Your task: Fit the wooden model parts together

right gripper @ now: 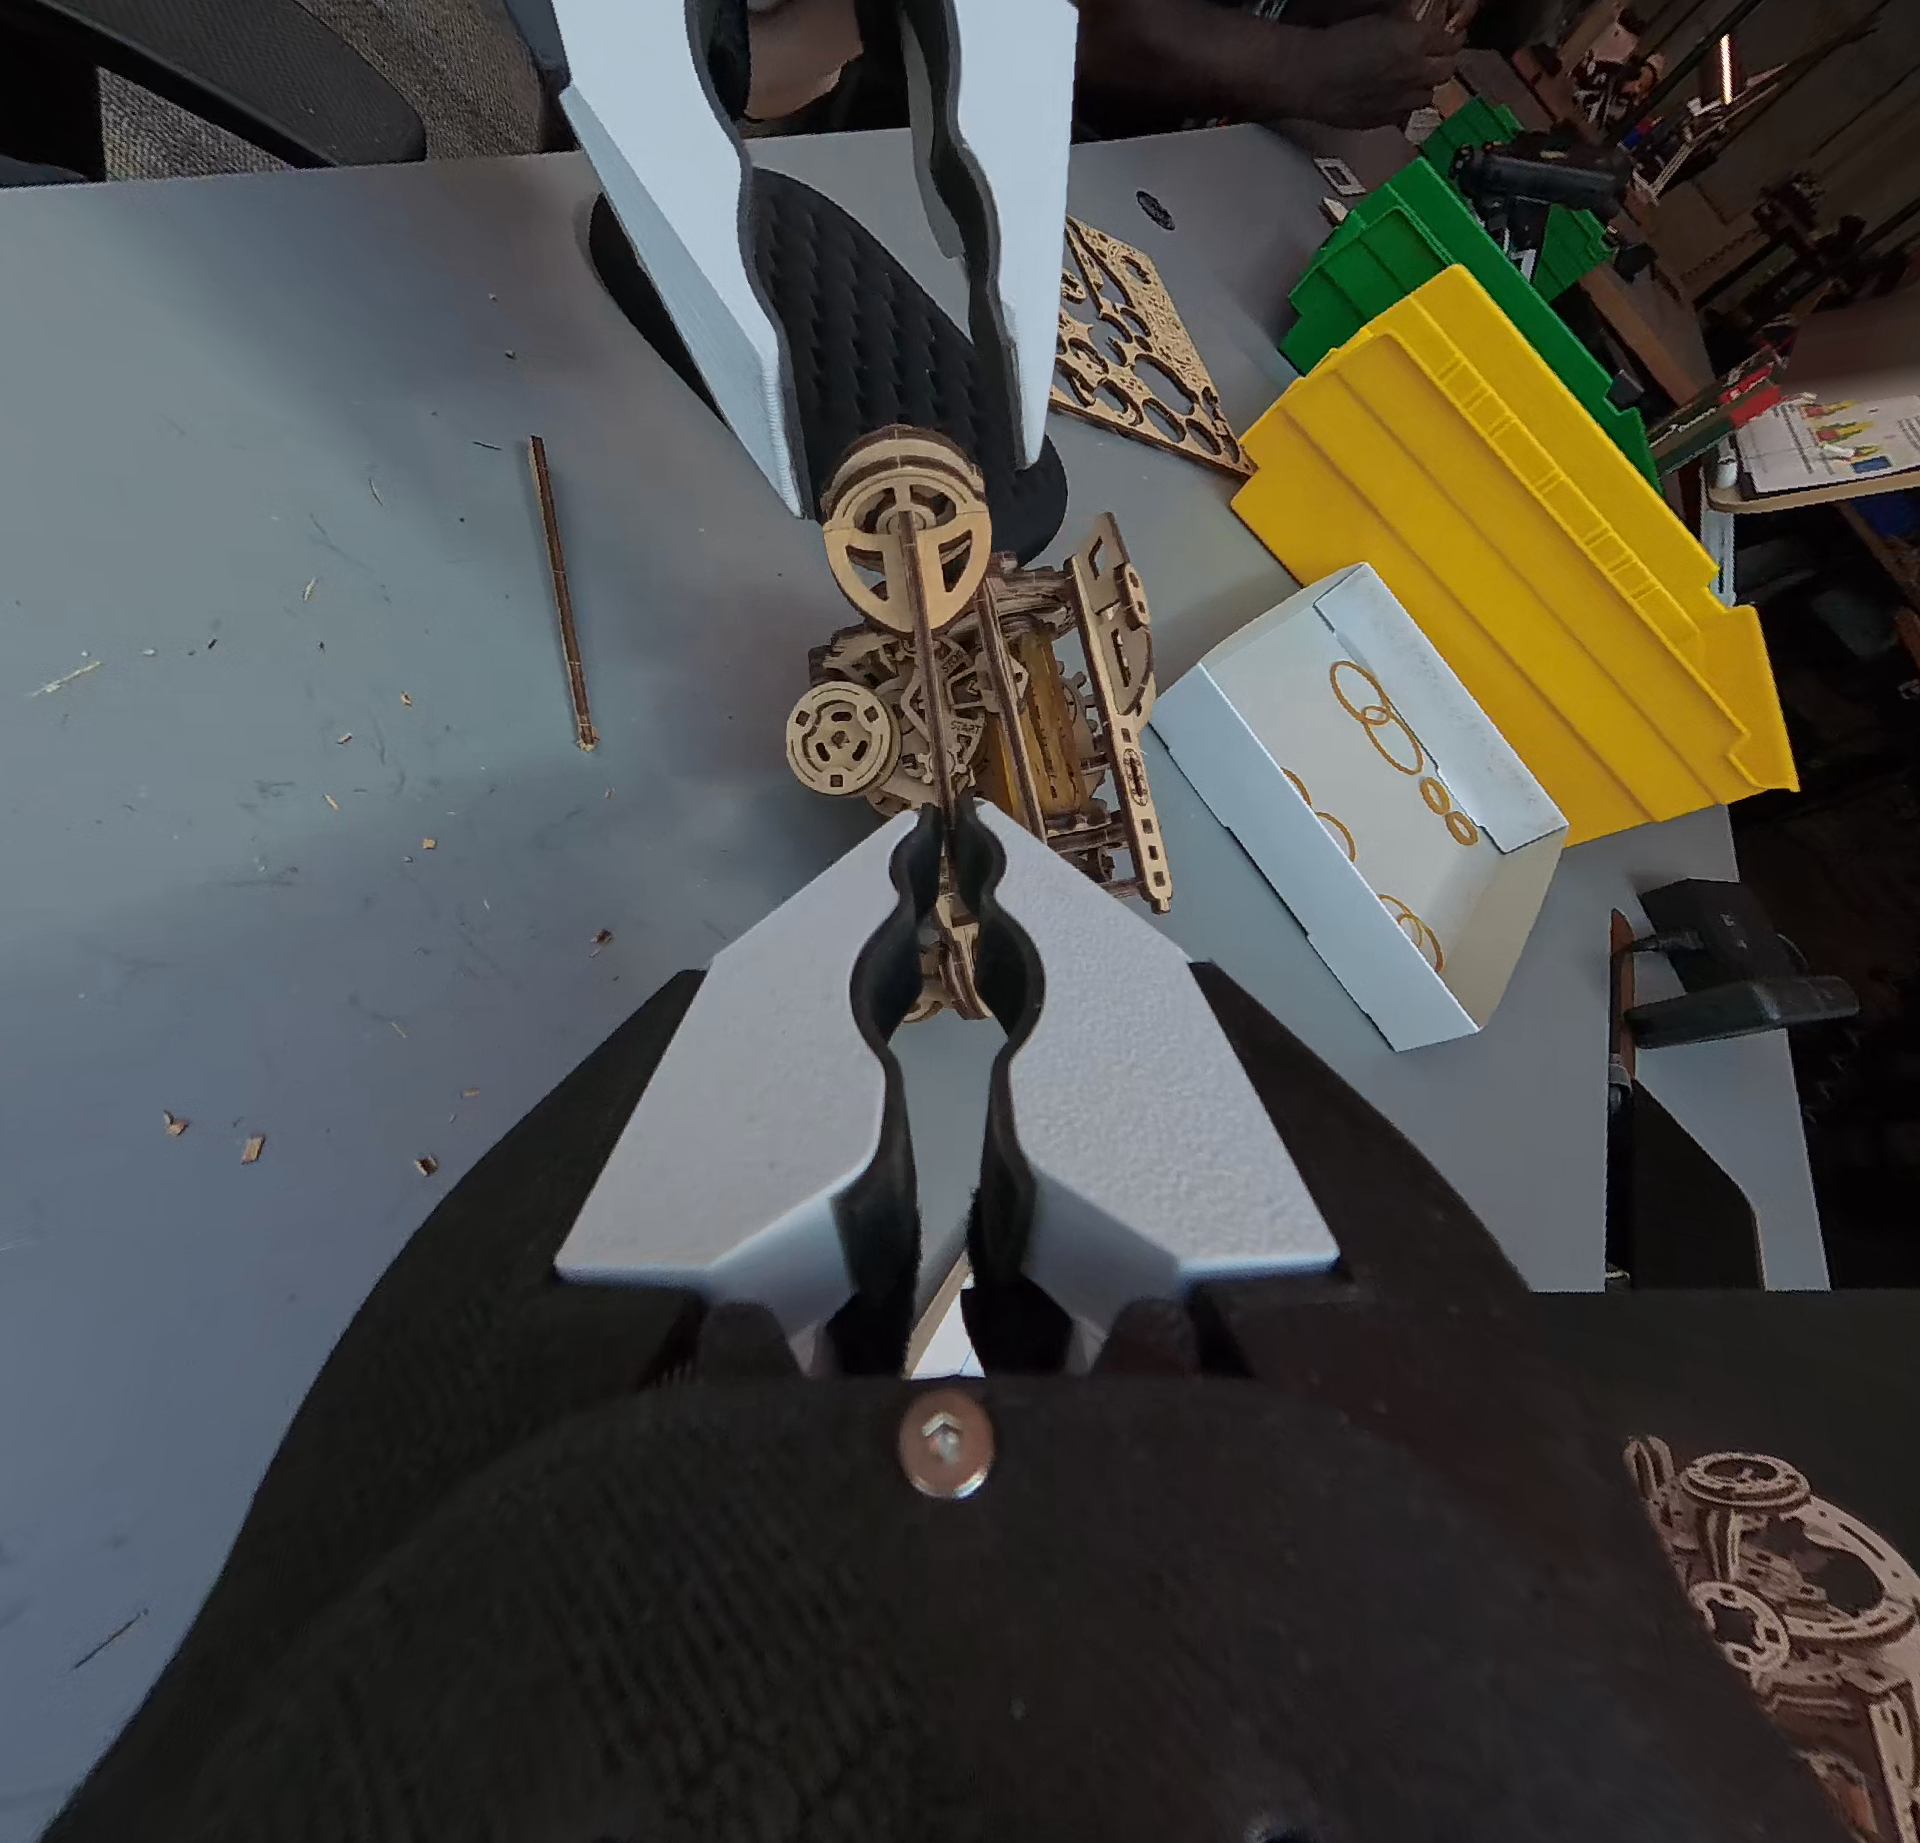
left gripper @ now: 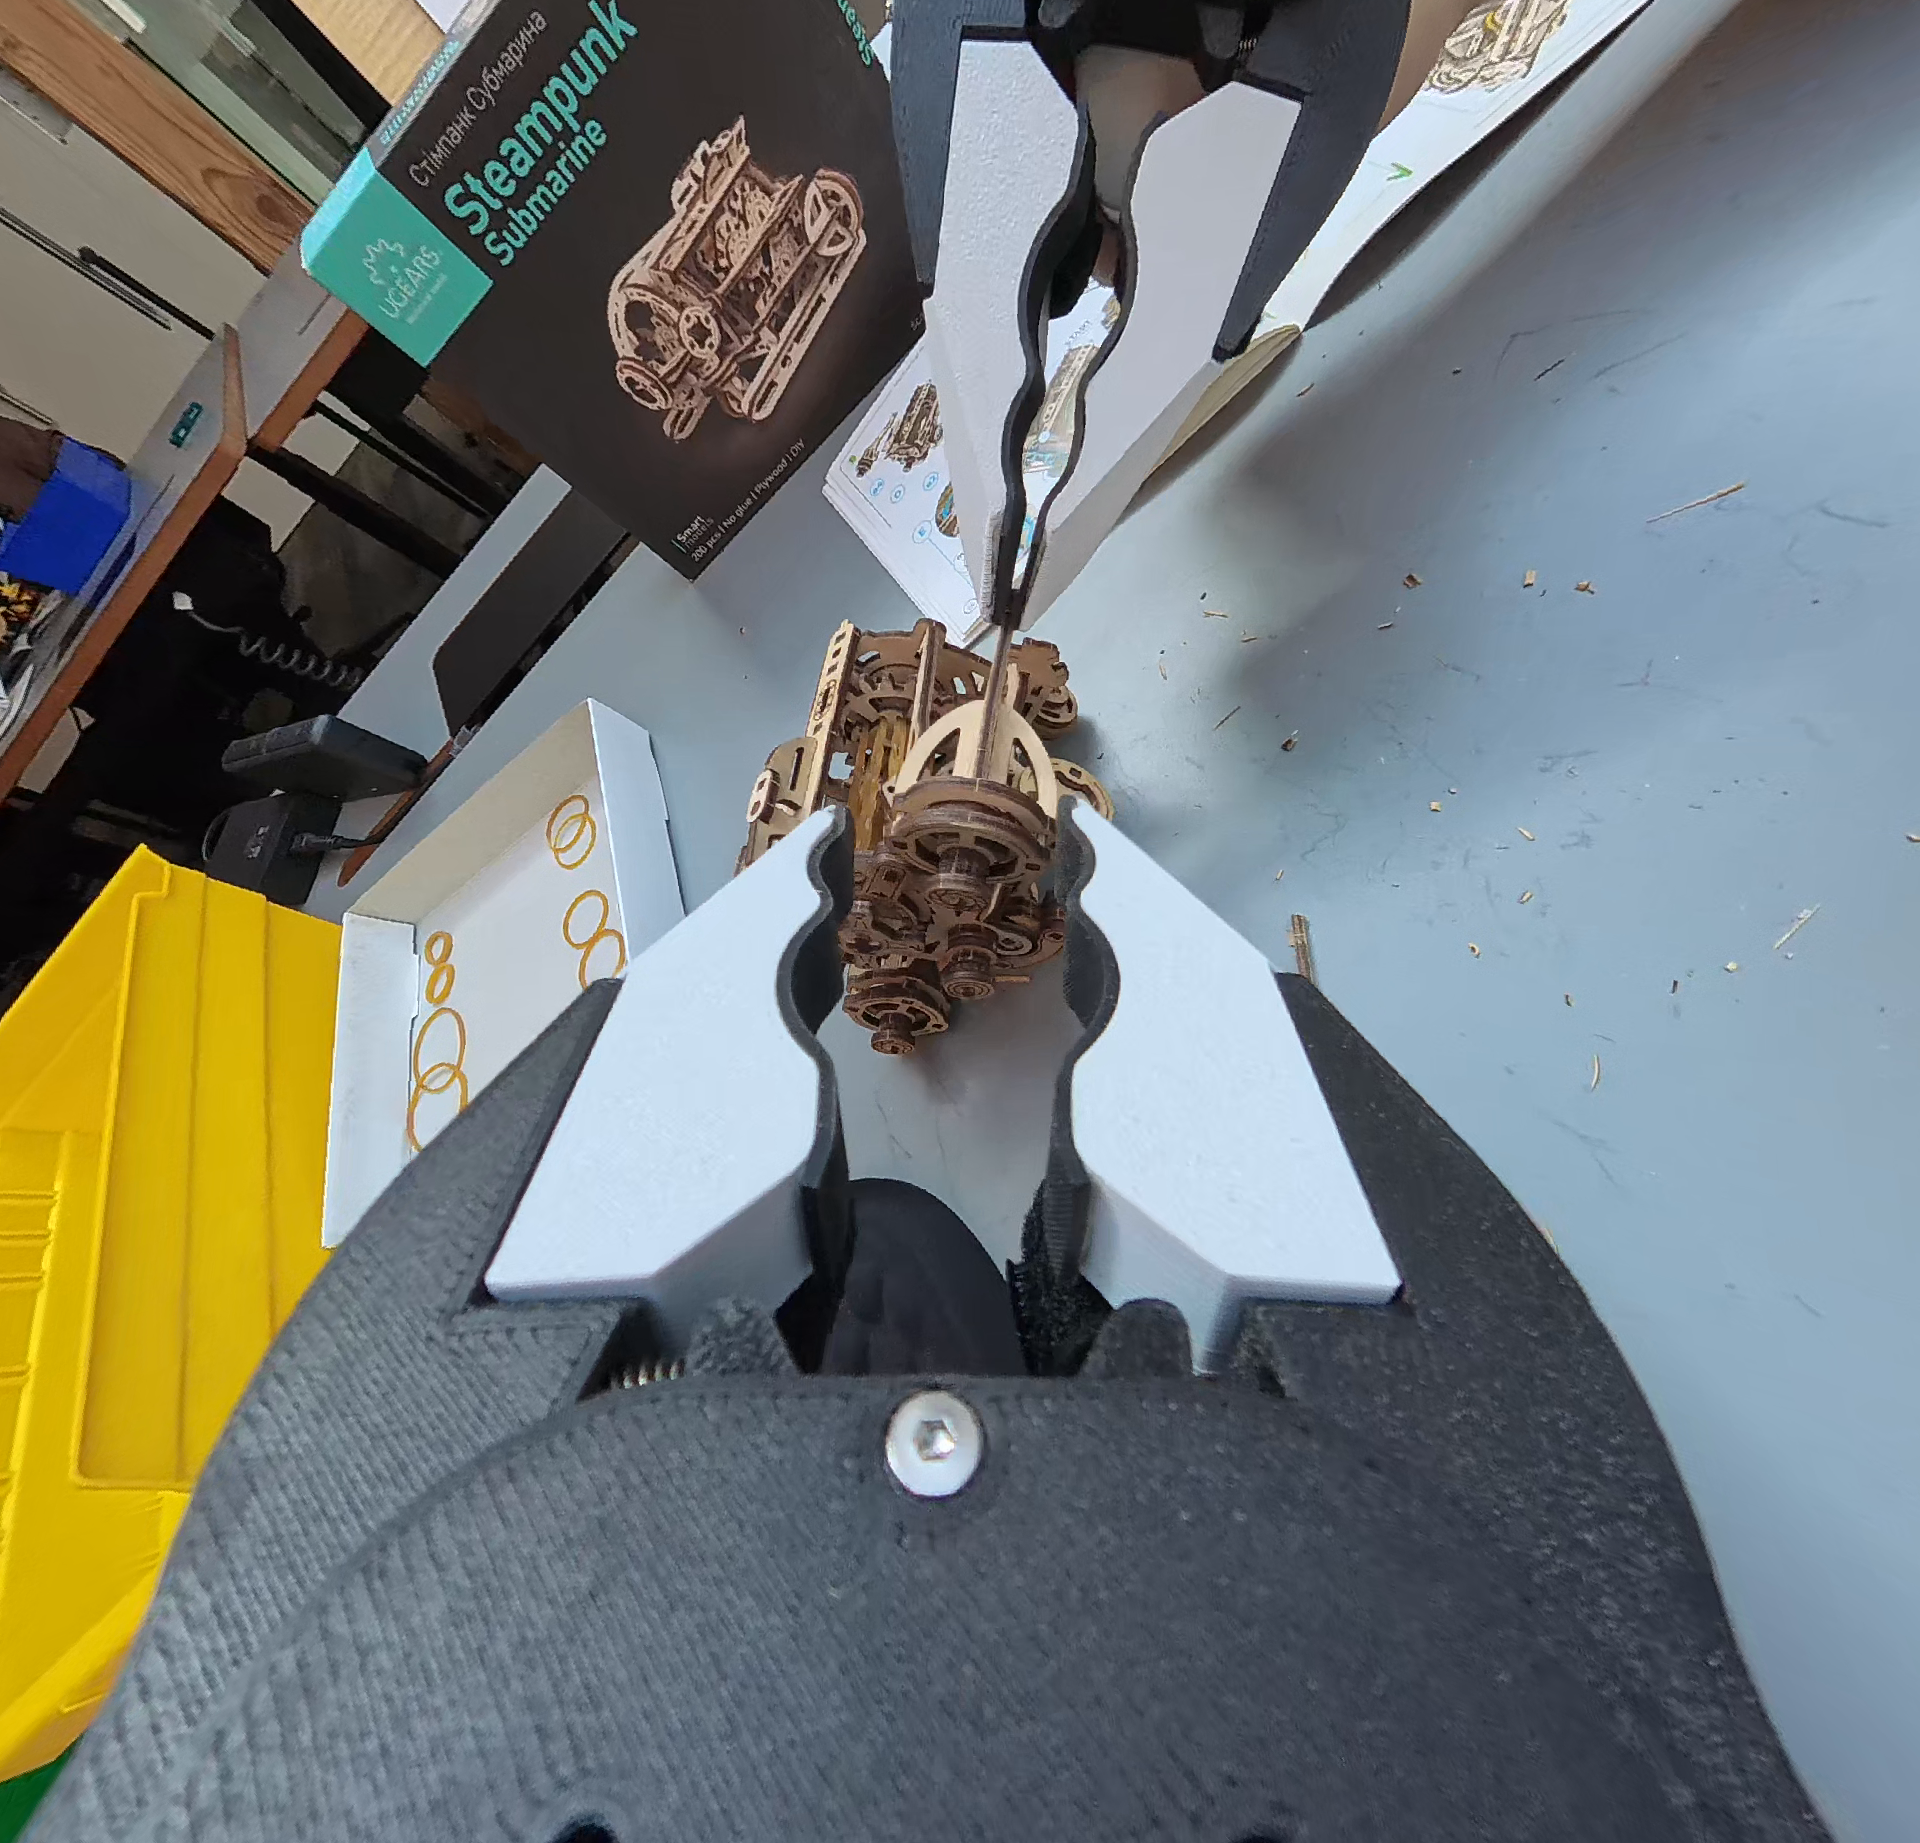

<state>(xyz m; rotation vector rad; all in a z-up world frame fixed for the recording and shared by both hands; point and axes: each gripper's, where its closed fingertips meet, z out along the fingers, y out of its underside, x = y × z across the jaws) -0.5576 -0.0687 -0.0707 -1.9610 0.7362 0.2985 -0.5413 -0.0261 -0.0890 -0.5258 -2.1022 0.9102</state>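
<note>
Fitting the thin wooden rod (right gripper: 928, 692) into the round gear assembly (left gripper: 961, 884) called for a straight push along the rod's own line, so the better course, as a judgement, was to keep the rod square to the pale spoked disc (right gripper: 902, 559) it met and let the other side take the load. The right tool (right gripper: 943, 825) had its dark pads together on the rod's near end, clamped tight. The left tool (left gripper: 954, 858) stood partly apart around the gear assembly, its pads close at either flank; the right pad looked to touch, but whether both pressed could not be told. That assembly hung just above the larger wooden model (right gripper: 1049, 733), which sat on the grey tabletop (left gripper: 1558, 754) near a white tray of rubber bands (left gripper: 520, 920). A firmer squeeze from the left side would probably stop the gears twisting as the rod seated. As for writing, a dark product box (left gripper: 644, 235) with a teal edge bore printed lettering and a picture of the model, and an instruction booklet (left gripper: 904, 484) lay beside it
</note>
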